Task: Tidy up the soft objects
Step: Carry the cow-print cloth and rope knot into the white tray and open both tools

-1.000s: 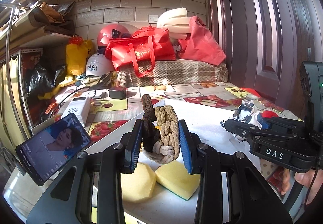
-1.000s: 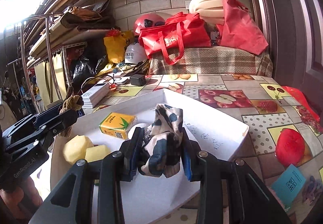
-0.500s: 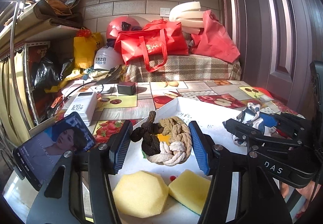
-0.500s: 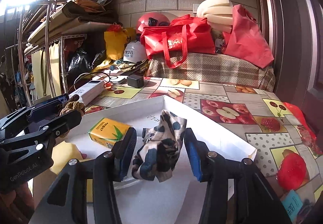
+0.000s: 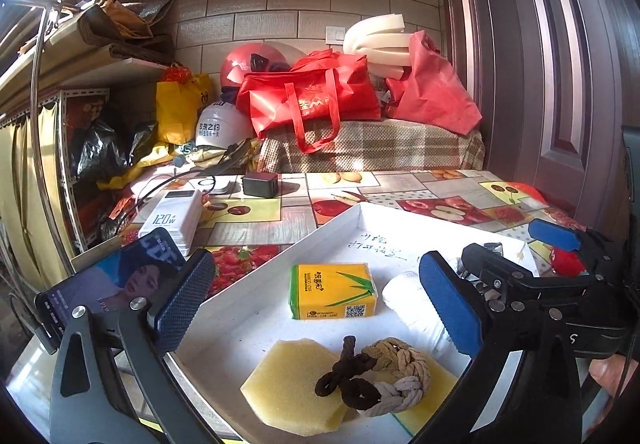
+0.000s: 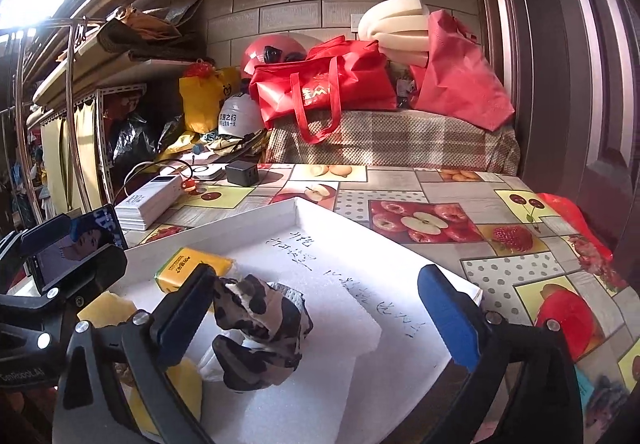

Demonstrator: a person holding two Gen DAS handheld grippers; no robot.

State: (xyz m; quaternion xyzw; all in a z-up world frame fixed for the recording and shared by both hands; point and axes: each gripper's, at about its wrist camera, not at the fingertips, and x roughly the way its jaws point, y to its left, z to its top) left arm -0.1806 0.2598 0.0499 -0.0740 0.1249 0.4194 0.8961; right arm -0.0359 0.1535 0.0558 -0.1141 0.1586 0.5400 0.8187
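Note:
A white foam tray (image 5: 276,264) lies on the table. In it, a brown and beige knotted rope (image 5: 376,378) rests on yellow sponges (image 5: 288,384), behind them a yellow tissue pack (image 5: 332,290) and a white roll (image 5: 412,314). My left gripper (image 5: 316,304) is open wide above them, holding nothing. In the right wrist view, a black and white spotted cloth (image 6: 260,332) lies in the tray (image 6: 360,256) against the left finger. My right gripper (image 6: 316,308) is open and empty; it also shows in the left wrist view (image 5: 500,256). The tissue pack (image 6: 192,268) lies behind the cloth.
A phone (image 5: 108,284) stands at the table's left edge beside a white power bank (image 5: 172,220) and a black charger (image 5: 260,184). Red bags (image 5: 312,100), helmets and foam sit on a plaid-covered box at the back. A door stands on the right.
Both grippers opened. The left one let go of the knotted rope, which now lies on the sponges. The right one let go of the spotted cloth, which now lies in the tray.

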